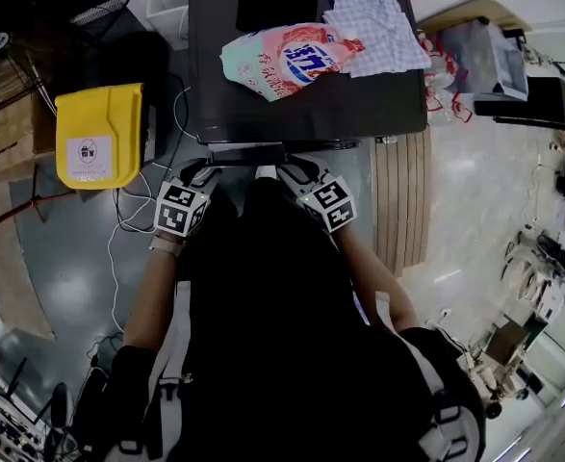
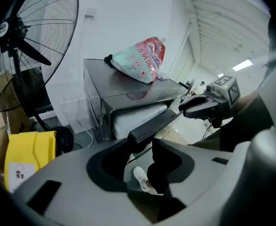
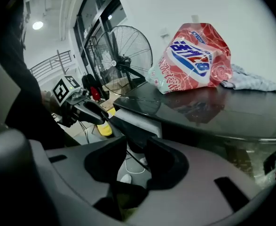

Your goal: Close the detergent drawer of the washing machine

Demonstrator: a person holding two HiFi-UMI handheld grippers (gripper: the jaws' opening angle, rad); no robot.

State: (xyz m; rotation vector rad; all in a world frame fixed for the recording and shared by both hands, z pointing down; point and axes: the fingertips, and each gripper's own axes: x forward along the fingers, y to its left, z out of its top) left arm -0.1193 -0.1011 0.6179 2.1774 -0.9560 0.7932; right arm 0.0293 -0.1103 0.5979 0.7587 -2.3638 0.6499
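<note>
Standing open and empty: left gripper (image 2: 143, 145) fingers, right gripper (image 3: 137, 147) fingers. Drawer (image 2: 140, 116) juts out, just ahead of both fingertips. Risk: uneven push could skew it, jamming half-shut.

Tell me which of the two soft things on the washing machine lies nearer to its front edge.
The pink detergent pouch: it lies toward the front left of the dark top, while the checked cloth sits behind it at the back right.

light: bright, even | source: ceiling lamp (image 3: 37, 25) | glare: washing machine (image 3: 208, 109) top | edges: fisheye-curved, dark corners
</note>
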